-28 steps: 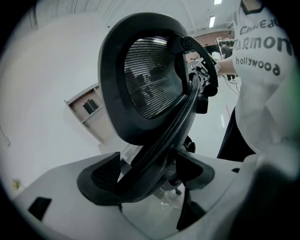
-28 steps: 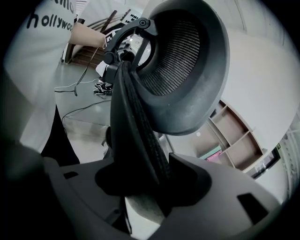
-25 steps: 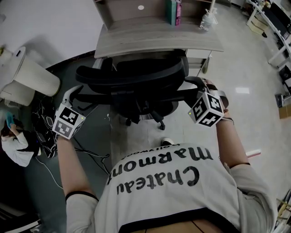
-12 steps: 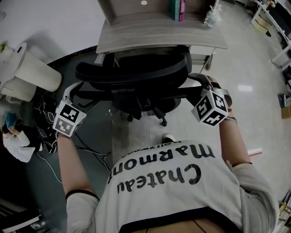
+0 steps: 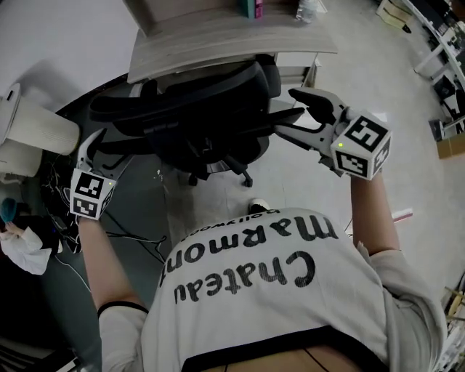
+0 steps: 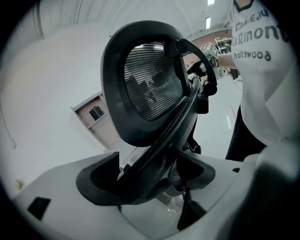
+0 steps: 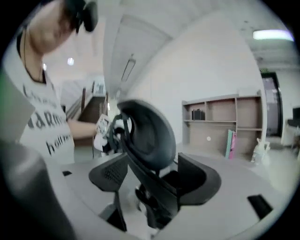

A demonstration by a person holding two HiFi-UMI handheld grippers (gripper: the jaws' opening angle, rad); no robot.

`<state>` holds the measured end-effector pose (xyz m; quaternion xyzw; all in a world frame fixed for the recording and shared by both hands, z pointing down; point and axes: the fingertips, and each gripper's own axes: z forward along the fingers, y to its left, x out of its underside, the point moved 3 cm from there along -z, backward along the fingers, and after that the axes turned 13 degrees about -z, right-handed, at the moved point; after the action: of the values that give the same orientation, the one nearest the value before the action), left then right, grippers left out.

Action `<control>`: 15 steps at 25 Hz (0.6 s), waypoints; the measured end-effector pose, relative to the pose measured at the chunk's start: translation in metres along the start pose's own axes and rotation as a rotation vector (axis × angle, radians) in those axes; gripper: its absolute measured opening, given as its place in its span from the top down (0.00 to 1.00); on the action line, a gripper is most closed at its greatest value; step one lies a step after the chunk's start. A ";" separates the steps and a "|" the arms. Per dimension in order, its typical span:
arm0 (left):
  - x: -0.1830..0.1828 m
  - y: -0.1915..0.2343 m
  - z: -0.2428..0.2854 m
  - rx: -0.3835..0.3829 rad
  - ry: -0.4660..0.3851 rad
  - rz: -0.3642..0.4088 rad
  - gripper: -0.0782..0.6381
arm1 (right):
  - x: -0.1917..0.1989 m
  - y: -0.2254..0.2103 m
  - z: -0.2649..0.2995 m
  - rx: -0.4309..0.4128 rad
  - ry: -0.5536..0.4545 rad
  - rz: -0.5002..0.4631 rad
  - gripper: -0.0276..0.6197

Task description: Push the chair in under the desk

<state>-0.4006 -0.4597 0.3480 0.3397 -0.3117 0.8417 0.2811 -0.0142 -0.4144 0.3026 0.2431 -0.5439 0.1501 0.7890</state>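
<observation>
One pale wooden desk [image 5: 218,43] lay at twelve o'clock in the head view. The black mesh chair [image 5: 196,109] stood just below it, its backrest up against the desk's front edge. Our pale shirt [image 5: 276,290] filled six o'clock, and its black print read "Chateau Marmont" with "Hollywood" beneath. At nine o'clock of the chair, our left gripper [image 5: 91,142] was clenched on a black bar of the chair's frame. At three o'clock our right gripper [image 5: 289,112] sat raised. Its jaws had just been opening and stood released wide, with a frame bar between them but no pad pressing on it. Teal and pink books [image 5: 254,7] stood at the desk's far side, at twelve o'clock.
</observation>
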 end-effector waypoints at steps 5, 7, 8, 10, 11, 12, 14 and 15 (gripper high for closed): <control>0.001 0.000 0.000 0.017 0.007 0.012 0.38 | -0.059 0.002 -0.042 0.047 -0.334 0.190 0.50; 0.001 0.000 -0.001 0.019 0.014 0.008 0.38 | -0.066 0.008 -0.045 0.087 -0.319 0.140 0.53; 0.001 0.000 -0.002 0.016 0.016 -0.005 0.38 | -0.069 0.011 -0.045 0.107 -0.304 0.114 0.53; -0.002 -0.001 -0.008 0.005 0.004 -0.046 0.38 | -0.072 0.017 -0.044 0.142 -0.283 0.090 0.55; -0.005 -0.002 -0.012 0.001 -0.015 -0.072 0.38 | -0.073 0.019 -0.044 0.158 -0.281 0.095 0.57; -0.008 -0.004 -0.019 0.005 -0.047 -0.108 0.38 | -0.073 0.021 -0.044 0.172 -0.282 0.108 0.60; -0.019 -0.010 -0.036 0.043 -0.156 -0.231 0.38 | -0.073 0.028 -0.043 0.186 -0.287 0.145 0.62; -0.025 -0.011 -0.046 0.059 -0.224 -0.307 0.38 | -0.072 0.031 -0.042 0.189 -0.287 0.162 0.62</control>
<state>-0.3960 -0.4260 0.3072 0.4828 -0.2606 0.7547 0.3598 -0.0233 -0.3632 0.2298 0.2906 -0.6522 0.2272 0.6623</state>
